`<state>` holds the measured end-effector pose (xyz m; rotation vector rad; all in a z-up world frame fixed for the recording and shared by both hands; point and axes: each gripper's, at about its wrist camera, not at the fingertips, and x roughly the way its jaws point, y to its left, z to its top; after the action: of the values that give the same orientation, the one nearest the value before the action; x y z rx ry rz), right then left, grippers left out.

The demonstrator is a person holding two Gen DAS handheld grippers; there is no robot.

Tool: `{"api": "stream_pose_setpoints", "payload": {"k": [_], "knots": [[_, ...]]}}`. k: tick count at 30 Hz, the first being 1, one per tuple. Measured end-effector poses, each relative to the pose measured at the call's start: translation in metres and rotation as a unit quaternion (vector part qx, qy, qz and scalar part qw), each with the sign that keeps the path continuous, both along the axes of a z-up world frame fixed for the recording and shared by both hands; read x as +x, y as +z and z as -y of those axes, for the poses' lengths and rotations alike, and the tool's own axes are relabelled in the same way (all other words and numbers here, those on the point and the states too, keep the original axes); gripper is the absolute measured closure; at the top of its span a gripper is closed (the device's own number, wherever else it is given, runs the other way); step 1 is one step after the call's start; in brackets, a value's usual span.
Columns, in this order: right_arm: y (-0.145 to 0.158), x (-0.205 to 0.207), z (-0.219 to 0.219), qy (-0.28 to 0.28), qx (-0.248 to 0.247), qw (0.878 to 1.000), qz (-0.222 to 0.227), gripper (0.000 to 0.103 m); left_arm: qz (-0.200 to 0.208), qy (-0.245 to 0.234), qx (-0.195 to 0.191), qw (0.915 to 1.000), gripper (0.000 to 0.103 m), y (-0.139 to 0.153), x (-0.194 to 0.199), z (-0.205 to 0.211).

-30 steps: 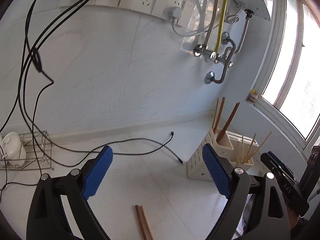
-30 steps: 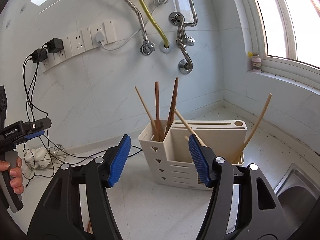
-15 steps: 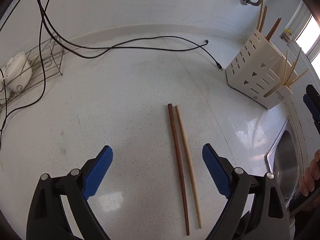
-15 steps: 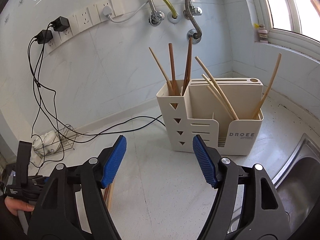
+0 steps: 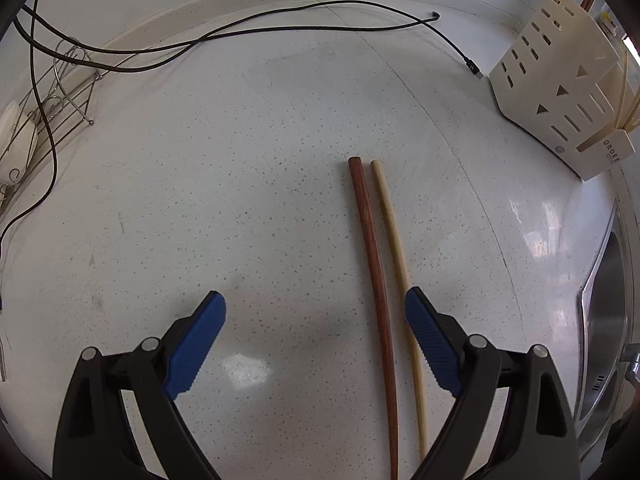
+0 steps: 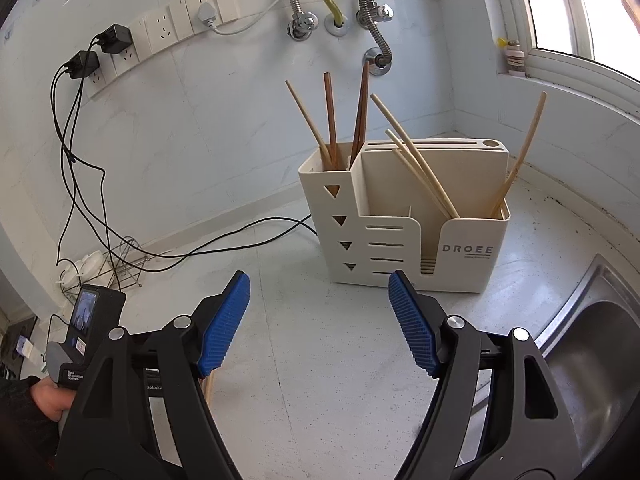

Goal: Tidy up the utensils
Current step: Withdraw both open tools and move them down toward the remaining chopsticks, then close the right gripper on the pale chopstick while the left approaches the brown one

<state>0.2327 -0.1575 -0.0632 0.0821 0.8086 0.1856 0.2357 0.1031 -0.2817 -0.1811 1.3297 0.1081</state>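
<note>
Two chopsticks lie side by side on the speckled counter: a dark brown chopstick (image 5: 374, 264) and a pale bamboo chopstick (image 5: 398, 240). My left gripper (image 5: 316, 312) points steeply down over them, open, with the brown stick between its blue pads and the pale one passing under the right pad (image 5: 428, 336). The cream utensil holder (image 6: 404, 216) (image 5: 560, 92) stands ahead of my right gripper (image 6: 320, 300). It holds brown chopsticks (image 6: 346, 116) in its tall left slot and pale ones (image 6: 416, 164) in the low front compartment. The right gripper's jaws are opening with nothing between them.
Black cables (image 5: 240, 28) trail across the counter from wall sockets (image 6: 160, 30). A wire rack (image 6: 120, 264) with white dishes sits at the left. A steel sink (image 6: 592, 340) borders the counter on the right. A hand (image 6: 46, 398) holds the left device.
The left gripper tipped from facing the wall to facing down and sank close over the two chopsticks. The right gripper drew back slightly from the holder, tilted down, and its jaws widened.
</note>
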Motion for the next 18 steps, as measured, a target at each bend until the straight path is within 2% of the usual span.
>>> {"api": "stream_pose_setpoints", "payload": {"k": [10, 16, 18], "knots": [[-0.004, 0.0, -0.001, 0.001, -0.004, 1.0, -0.011, 0.033, -0.031, -0.007, 0.014, 0.9994, 0.014, -0.018, 0.005, 0.002], [-0.01, 0.003, -0.015, 0.019, -0.011, 1.0, -0.023, 0.029, -0.034, -0.004, 0.022, 0.9992, 0.014, -0.022, 0.006, -0.002], [-0.014, 0.004, -0.021, 0.027, -0.011, 0.999, -0.031, 0.029, -0.032, -0.005, 0.022, 0.9992, 0.017, -0.021, 0.004, -0.004]]}}
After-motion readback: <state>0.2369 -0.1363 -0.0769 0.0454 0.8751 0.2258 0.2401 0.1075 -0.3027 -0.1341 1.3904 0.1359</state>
